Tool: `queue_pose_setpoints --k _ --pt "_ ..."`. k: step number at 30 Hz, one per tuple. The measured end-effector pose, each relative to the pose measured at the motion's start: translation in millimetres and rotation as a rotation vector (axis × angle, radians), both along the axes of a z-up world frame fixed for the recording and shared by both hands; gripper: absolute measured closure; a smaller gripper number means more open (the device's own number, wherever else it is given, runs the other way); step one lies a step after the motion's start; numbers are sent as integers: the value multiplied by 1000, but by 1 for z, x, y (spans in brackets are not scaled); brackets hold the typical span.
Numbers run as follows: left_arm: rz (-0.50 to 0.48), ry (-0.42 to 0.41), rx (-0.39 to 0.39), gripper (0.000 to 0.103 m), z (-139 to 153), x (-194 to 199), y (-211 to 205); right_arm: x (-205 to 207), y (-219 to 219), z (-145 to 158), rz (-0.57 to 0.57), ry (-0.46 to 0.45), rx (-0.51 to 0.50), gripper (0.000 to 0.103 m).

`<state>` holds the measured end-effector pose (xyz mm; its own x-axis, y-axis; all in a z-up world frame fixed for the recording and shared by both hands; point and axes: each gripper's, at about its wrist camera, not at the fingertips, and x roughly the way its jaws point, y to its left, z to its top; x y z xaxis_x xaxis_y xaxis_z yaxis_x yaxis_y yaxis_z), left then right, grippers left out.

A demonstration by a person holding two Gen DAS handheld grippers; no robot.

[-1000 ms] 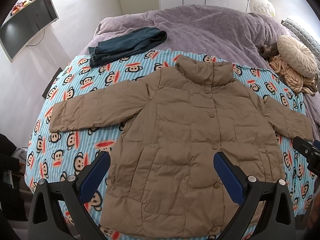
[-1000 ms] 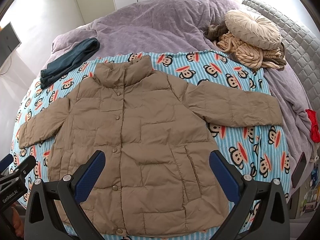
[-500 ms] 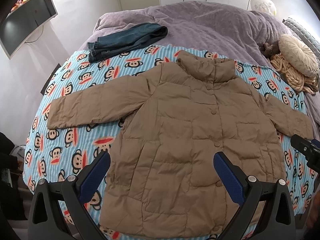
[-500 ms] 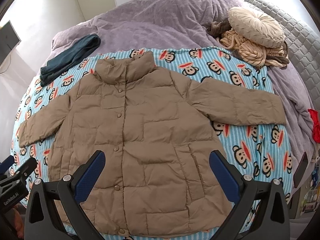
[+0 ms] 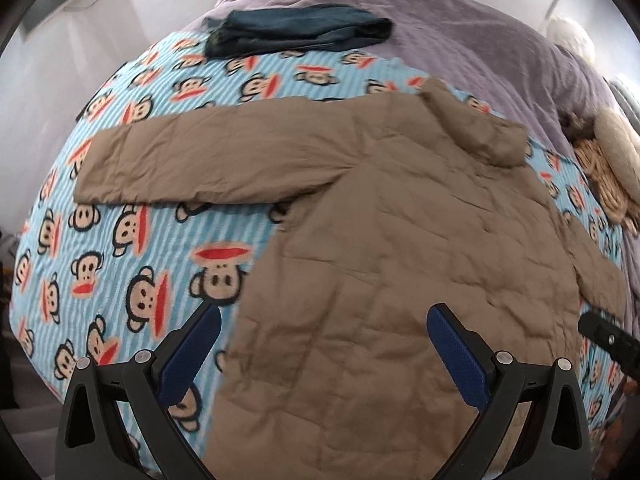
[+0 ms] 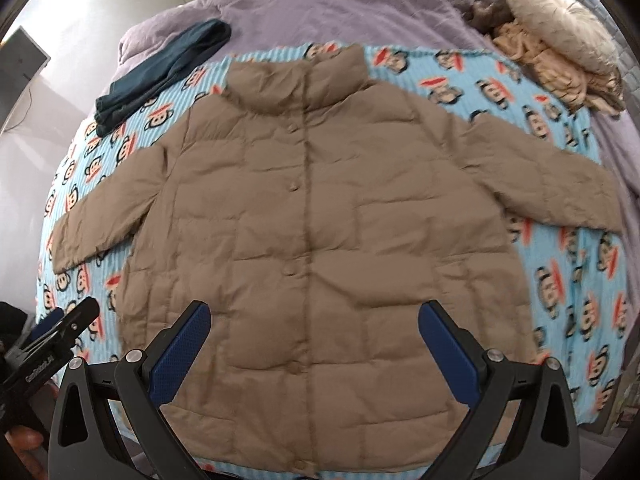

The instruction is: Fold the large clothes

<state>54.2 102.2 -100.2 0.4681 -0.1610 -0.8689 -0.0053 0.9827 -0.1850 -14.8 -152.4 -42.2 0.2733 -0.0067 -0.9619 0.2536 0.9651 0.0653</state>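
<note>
With both grippers, left (image 5: 320,346) and right (image 6: 314,340), gaping and holding nothing, the jacket (image 6: 320,216) lies flat, buttoned, on the monkey-print blanket (image 5: 132,248). Best start: pinch the sleeve (image 5: 208,164) cuff at nine o'clock and sweep it across. Puffy quilted fabric will spring back, so press creases.

jacket (image 6: 320,208): matt quilted cloth | blanket (image 5: 132,248): soft printed fleece

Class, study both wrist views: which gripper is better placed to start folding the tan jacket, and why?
Probably the left gripper: open, it faces the jacket's side edge and outstretched sleeve. The right gripper, also open, faces the jacket's middle.
</note>
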Motion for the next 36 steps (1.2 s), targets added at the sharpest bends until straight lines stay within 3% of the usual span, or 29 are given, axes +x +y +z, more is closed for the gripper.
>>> queue_pose_setpoints --k 4,10,14,18,29,30,31,32,33,34,36 --pt "43 78 -50 0 -30 14 34 15 26 -18 21 13 49 0" --pt "188 36 -156 0 -74 57 111 40 73 -47 89 24 169 0" --pt "311 43 -255 0 -104 92 171 56 99 -66 148 98 187 0" --pt "378 60 -306 0 -126 117 214 63 119 -78 192 118 166 0" --pt "542 -56 -339 0 -109 156 271 103 130 -99 215 89 138 0" --pt "558 -59 -329 7 -110 153 266 108 132 -100 219 81 138 0" --pt "571 -69 -318 28 -107 153 268 115 134 -102 222 70 140 0" --pt "566 -70 -307 42 -107 151 268 121 136 -103 225 61 144 0" --pt "552 -70 -313 72 -107 153 269 125 138 -103 228 53 148 0" --pt "533 -77 -336 91 -106 155 270 133 140 -104 232 40 156 0" --pt "513 -108 -341 92 -100 156 266 146 144 -106 239 16 168 0"
